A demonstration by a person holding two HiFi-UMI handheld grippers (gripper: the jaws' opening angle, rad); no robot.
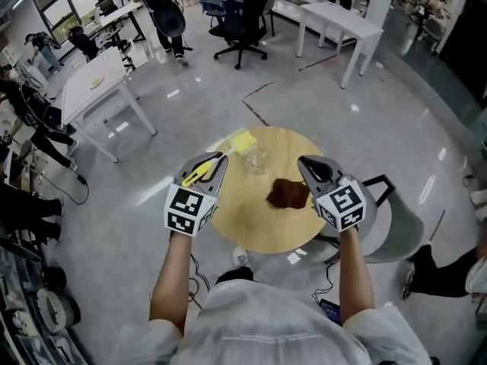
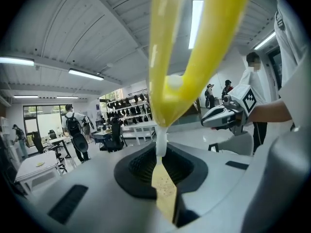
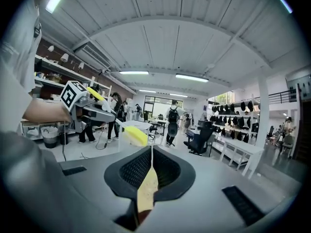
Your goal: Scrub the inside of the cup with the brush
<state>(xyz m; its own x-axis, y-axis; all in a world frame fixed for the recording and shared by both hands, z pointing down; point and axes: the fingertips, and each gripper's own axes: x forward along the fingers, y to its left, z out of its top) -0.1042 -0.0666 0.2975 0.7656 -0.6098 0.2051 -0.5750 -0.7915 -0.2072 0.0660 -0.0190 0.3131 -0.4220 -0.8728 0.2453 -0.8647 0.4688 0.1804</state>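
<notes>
A clear glass cup stands on the far half of a round wooden table. My left gripper is over the table's left edge, shut on the yellow brush, whose head reaches toward the cup's left side. In the left gripper view the brush's yellow looped handle rises from the closed jaws. My right gripper hovers over the table's right side, shut with nothing in it, just right of a brown cloth. The right gripper view shows the brush head to the left.
A grey chair stands against the table's right edge. White tables and a black office chair stand farther off on the grey floor. People stand in the background, and cables trail on the floor at the left.
</notes>
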